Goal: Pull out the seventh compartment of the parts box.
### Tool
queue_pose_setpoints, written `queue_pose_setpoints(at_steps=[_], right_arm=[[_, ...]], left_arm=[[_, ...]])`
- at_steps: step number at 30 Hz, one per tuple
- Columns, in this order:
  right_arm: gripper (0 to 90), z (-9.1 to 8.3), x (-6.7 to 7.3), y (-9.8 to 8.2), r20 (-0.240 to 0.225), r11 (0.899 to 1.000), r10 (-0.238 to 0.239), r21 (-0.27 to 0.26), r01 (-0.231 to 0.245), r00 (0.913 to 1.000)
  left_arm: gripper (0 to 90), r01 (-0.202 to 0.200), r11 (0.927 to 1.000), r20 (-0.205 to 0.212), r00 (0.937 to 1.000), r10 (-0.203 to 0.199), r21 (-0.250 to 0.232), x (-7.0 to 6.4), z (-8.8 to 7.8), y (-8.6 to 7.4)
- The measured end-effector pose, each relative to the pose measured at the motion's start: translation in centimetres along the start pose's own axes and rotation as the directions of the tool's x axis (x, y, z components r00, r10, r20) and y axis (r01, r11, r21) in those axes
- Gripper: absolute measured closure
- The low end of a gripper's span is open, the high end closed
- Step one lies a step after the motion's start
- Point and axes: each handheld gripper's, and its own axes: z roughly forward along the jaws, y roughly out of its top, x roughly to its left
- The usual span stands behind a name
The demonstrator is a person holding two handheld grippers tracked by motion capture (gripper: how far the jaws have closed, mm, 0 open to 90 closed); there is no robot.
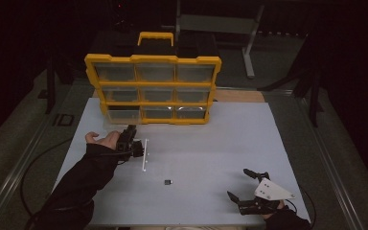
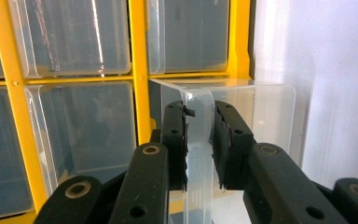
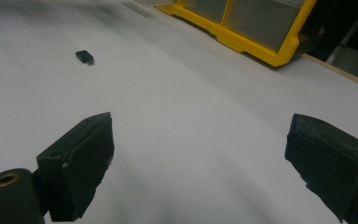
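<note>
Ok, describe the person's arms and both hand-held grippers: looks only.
Both sleeves are black. The left hand-held gripper is black, with round brass-coloured pivots on its links and ridged black pads; a dark cable trails from it. The right hand-held gripper is black too, with blocky pads and a grey three-cornered plate with small holes.

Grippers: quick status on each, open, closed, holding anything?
Left gripper: closed on the clear drawer.
Right gripper: open, holding nothing.
</note>
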Motion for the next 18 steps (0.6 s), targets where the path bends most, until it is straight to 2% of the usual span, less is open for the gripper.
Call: queue_pose_setpoints(at_steps=[2,3,4,5,7,8,9,10,11,12,14,15,16,17,18], right_arm=[[7.9,0.0,0.0,0.0,0.001,1.000,0.001,0.000,-0.001,1.0000],[7.9,0.0,0.0,0.0,0.000,1.000,-0.001,0.001,0.001,1.0000],[7.9,0.0,0.0,0.0,0.002,1.000,-0.001,0.001,0.001,1.0000],[7.9,0.0,-0.1,0.0,0.001,1.000,0.001,-0.001,-0.001,1.0000],[7.9,0.0,-0.1,0.0,0.001,1.000,0.001,-0.001,-0.001,1.0000],[7.9,0.0,-0.1,0.0,0.001,1.000,0.000,0.000,0.000,1.0000],[7.9,0.0,0.0,0.0,0.002,1.000,0.001,0.002,-0.001,1.0000],[7.9,0.0,0.0,0.0,0.002,1.000,0.001,0.002,-0.001,1.0000],[7.9,0.0,0.0,0.0,0.001,1.000,0.000,0.002,0.000,1.0000],[7.9,0.0,0.0,0.0,0.002,1.000,-0.001,0.000,0.001,1.0000],[7.9,0.0,-0.1,0.0,0.002,1.000,0.001,-0.001,-0.001,1.0000],[7.9,0.0,-0.1,0.0,0.002,1.000,0.001,-0.001,-0.001,1.0000],[7.9,0.0,-0.1,0.0,0.002,1.000,0.001,-0.001,-0.001,1.0000],[7.9,0.0,-0.1,0.0,0.002,1.000,0.000,0.000,0.000,1.0000],[7.9,0.0,0.0,0.0,0.002,1.000,0.001,0.002,-0.001,1.0000]], left_arm=[[71.3,0.022,0.9997,0.034,0.9992,-0.021,-0.009,0.2,-0.2,0.0],[56.0,0.054,0.9984,0.034,0.9980,-0.053,-0.015,0.3,-0.3,0.1],[43.2,0.119,0.9926,0.076,0.9903,-0.117,-0.025,0.6,-0.5,0.2],[33.6,0.157,0.9871,0.100,0.9830,-0.154,-0.029,0.8,-0.6,0.2],[20.1,0.233,0.9724,0.129,0.9651,-0.228,-0.021,1.3,-0.7,0.1],[13.3,0.277,0.9604,0.156,0.9500,-0.270,-0.026,1.6,-0.7,0.0],[11.9,0.321,0.9462,0.184,0.9330,-0.309,-0.039,2.0,-0.9,-0.1],[11.2,0.321,0.9462,0.184,0.9330,-0.309,-0.039,2.0,-0.9,-0.1],[11.2,0.443,0.8941,0.255,0.8738,-0.414,-0.065,2.7,-1.2,-0.4],[9.1,0.499,0.8634,0.290,0.8388,-0.460,-0.073,3.0,-1.3,-0.6],[6.5,0.581,0.8101,0.335,0.7807,-0.527,-0.079,3.6,-1.5,-0.8],[4.9,0.617,0.7834,0.373,0.7464,-0.551,-0.076,3.8,-1.6,-1.0],[0.1,0.617,0.7834,0.373,0.7464,-0.551,-0.076,3.8,-1.6,-1.0],[0.1,0.671,0.7376,0.403,0.6958,-0.594,-0.072,4.2,-1.7,-1.3],[0.1,0.703,0.7081,0.424,0.6630,-0.617,-0.069,4.4,-1.7,-1.4]])
